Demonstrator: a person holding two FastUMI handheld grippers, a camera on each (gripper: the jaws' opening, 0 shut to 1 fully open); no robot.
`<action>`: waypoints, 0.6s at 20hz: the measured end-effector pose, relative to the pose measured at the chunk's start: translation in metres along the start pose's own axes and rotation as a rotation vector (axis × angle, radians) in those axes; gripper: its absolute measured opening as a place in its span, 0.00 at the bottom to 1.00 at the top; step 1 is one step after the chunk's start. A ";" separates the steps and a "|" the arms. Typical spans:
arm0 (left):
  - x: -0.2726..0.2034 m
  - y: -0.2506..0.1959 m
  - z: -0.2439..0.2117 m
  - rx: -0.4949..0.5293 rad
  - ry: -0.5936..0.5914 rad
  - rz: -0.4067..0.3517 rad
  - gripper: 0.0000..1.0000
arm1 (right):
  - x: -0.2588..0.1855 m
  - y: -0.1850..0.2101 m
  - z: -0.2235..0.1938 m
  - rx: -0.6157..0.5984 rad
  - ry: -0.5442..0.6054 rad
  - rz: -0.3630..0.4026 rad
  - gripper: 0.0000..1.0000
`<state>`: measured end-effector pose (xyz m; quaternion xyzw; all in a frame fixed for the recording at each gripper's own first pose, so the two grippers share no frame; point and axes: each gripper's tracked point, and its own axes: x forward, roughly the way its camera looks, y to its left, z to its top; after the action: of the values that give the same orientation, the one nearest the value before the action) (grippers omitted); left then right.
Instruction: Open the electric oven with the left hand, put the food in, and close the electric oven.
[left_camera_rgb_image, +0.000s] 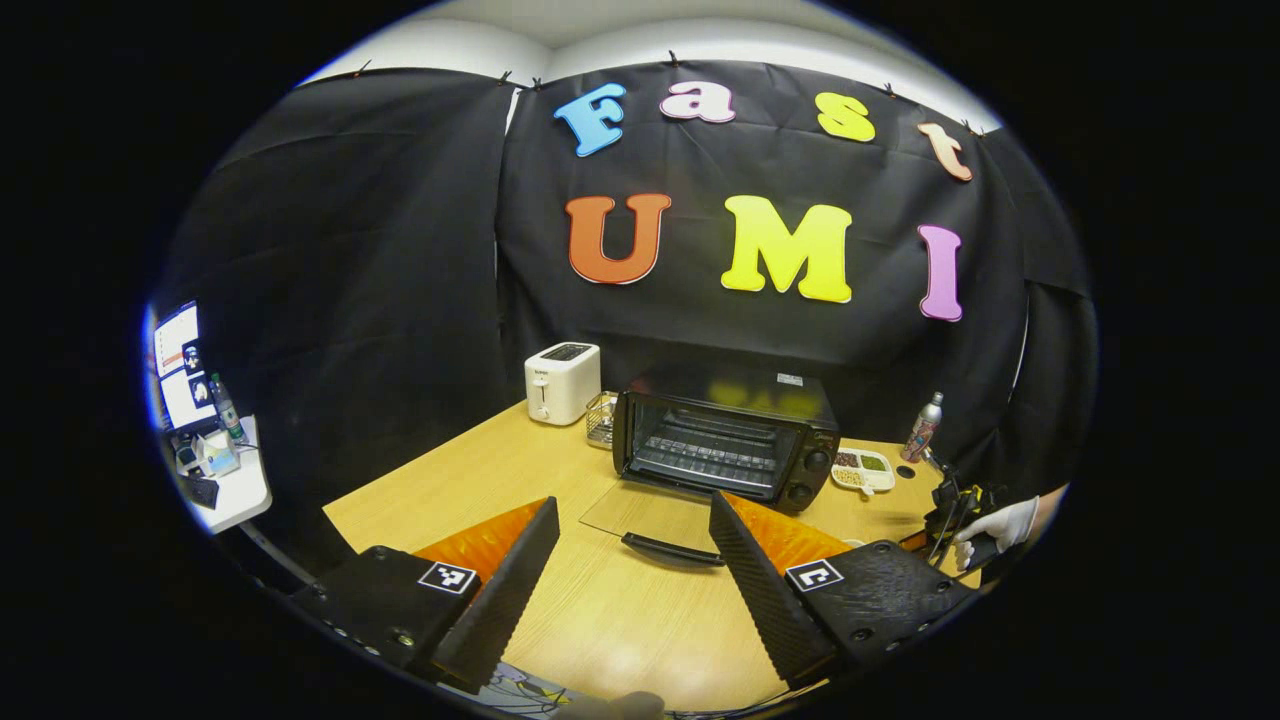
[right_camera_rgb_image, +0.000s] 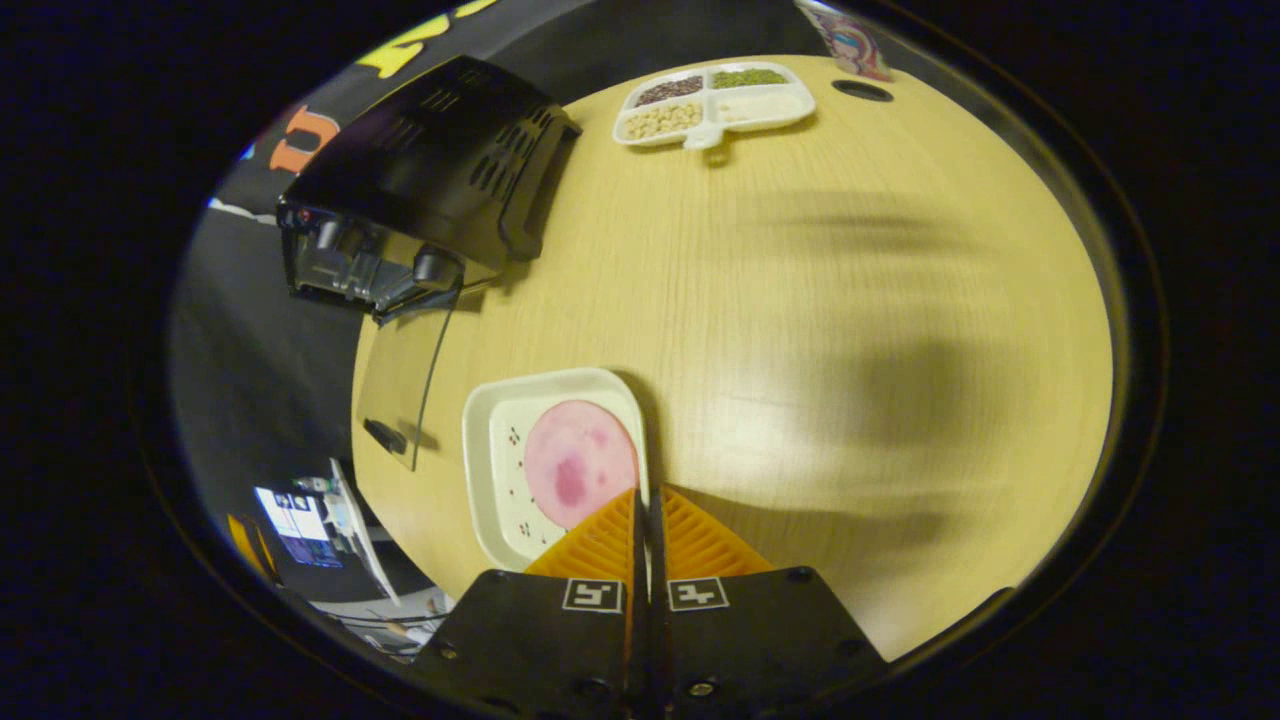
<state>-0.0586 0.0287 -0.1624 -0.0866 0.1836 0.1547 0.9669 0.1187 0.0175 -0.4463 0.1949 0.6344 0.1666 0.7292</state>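
Cream plate (right_camera_rgb_image: 490, 455) with the pink food slice (right_camera_rgb_image: 578, 462) sits on the bench (right_camera_rgb_image: 820, 300), its near edge clamped in the right gripper (right_camera_rgb_image: 646, 500) jaws; the open oven (left_camera_rgb_image: 725, 440) lies ahead-left, left gripper (left_camera_rgb_image: 632, 540) jaws apart facing its dropped door (left_camera_rgb_image: 650, 515).

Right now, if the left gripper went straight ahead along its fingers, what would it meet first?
Probably the oven door, lying open on the table, handle nearest the open left gripper; the oven lies beyond. Depth is uncertain.
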 end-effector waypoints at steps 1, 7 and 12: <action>0.002 0.004 0.001 -0.001 -0.001 -0.009 0.96 | -0.002 0.000 -0.003 0.025 -0.010 0.024 0.01; 0.019 0.024 0.006 0.008 0.006 -0.058 0.97 | -0.020 0.004 -0.006 0.182 -0.156 0.115 0.04; 0.031 0.040 0.011 0.041 -0.002 -0.080 0.97 | -0.046 0.029 -0.013 0.297 -0.283 0.141 0.04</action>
<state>-0.0408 0.0772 -0.1688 -0.0740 0.1822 0.1120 0.9741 0.0998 0.0215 -0.3941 0.3654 0.5280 0.0927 0.7610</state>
